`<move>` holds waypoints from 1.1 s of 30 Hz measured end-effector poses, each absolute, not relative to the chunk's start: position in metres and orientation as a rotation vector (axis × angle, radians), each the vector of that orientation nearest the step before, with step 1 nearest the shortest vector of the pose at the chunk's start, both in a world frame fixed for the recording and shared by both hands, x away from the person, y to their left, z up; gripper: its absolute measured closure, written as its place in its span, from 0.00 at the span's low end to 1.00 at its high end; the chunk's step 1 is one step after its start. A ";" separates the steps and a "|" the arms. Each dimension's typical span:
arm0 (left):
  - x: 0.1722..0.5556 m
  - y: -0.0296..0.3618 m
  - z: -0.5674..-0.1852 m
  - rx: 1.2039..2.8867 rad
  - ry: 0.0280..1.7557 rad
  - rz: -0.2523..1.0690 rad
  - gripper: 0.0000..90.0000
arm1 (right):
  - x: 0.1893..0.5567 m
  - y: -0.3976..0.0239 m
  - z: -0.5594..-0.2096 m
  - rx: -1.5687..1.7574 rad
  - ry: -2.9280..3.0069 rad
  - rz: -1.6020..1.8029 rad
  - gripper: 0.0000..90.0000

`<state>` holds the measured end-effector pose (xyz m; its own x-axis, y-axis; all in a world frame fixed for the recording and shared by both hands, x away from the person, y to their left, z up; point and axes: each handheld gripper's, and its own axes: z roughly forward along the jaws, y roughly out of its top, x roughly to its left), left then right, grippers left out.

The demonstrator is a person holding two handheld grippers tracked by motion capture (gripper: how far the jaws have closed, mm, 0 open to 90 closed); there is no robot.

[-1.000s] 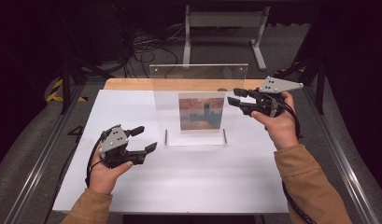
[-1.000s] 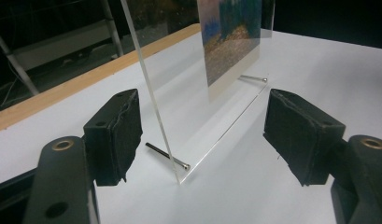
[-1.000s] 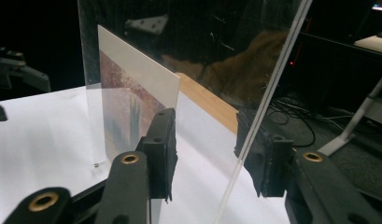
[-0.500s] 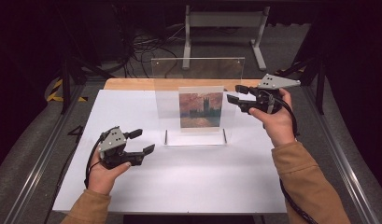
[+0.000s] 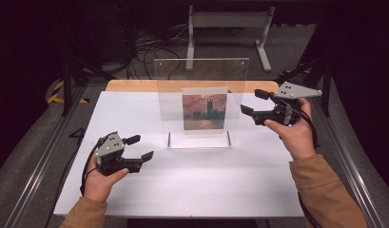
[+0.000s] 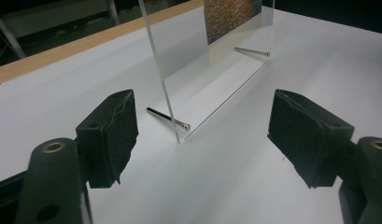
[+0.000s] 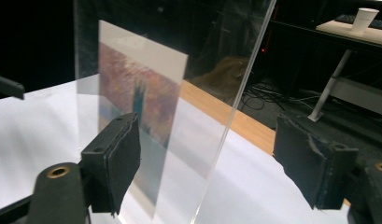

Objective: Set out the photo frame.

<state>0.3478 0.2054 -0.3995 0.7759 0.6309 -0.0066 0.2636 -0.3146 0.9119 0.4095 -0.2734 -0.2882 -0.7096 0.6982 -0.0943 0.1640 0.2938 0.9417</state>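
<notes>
The clear acrylic frame stands upright mid-counter. The right gripper has just been spreading its fingers, the frame's edge between them untouched. The left gripper, fingers released, faces two metal pins at the base.

A dark room surrounds the white bench. Beyond its wooden far edge, cables lie on grey floor beside a grey metal stand.
</notes>
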 end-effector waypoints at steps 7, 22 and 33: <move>0.338 0.222 -0.403 1.908 0.713 0.442 0.27 | 0.384 -0.289 -0.293 0.768 2.096 1.414 0.24; 0.326 0.247 -0.414 1.902 0.779 0.445 0.26 | 0.356 -0.323 -0.327 0.863 2.088 1.365 0.22; 0.325 0.258 -0.430 1.883 0.836 0.418 0.23 | 0.335 -0.348 -0.371 0.996 2.127 1.320 0.19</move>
<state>0.3247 0.2577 -0.4297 0.7020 0.7082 -0.0750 0.3657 -0.2681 0.8913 0.3352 -0.3483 -0.3706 -0.6417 0.7670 0.0033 0.3434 0.2835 0.8954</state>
